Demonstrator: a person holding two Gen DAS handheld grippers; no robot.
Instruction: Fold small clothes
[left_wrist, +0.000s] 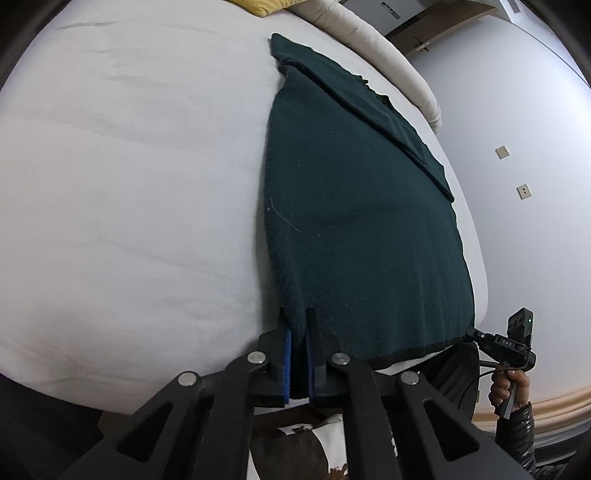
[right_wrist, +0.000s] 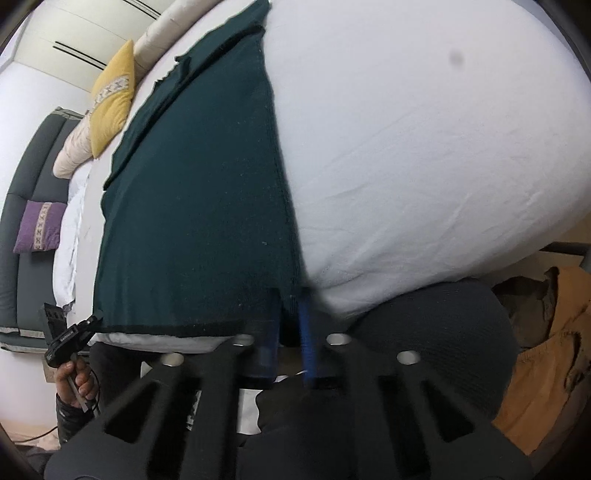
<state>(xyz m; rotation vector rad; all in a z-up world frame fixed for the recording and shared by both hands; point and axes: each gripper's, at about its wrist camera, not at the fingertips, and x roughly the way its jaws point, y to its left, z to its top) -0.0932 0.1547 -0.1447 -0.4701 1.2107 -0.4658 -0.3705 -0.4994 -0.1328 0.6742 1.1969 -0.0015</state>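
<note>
black linkage grippers with silver rivets, blue-padded fingers (left_wrist: 288, 363), shiny black quilted sleeve (left_wrist: 515, 432)

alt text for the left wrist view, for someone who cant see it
The left hand-held gripper is shut on the near left corner of a dark green garment lying flat on a white bed. At lower right, the right hand-held gripper pinches the garment's other near corner.

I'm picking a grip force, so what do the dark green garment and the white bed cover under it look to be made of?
Dark green garment: seemingly a thick knit or fleece, matte, with a fuzzy nap, clinging lint specks and a darker bound hem. White bed cover: probably smooth woven cotton, matte, with fine soft creases. Both look soft and yielding.
</note>
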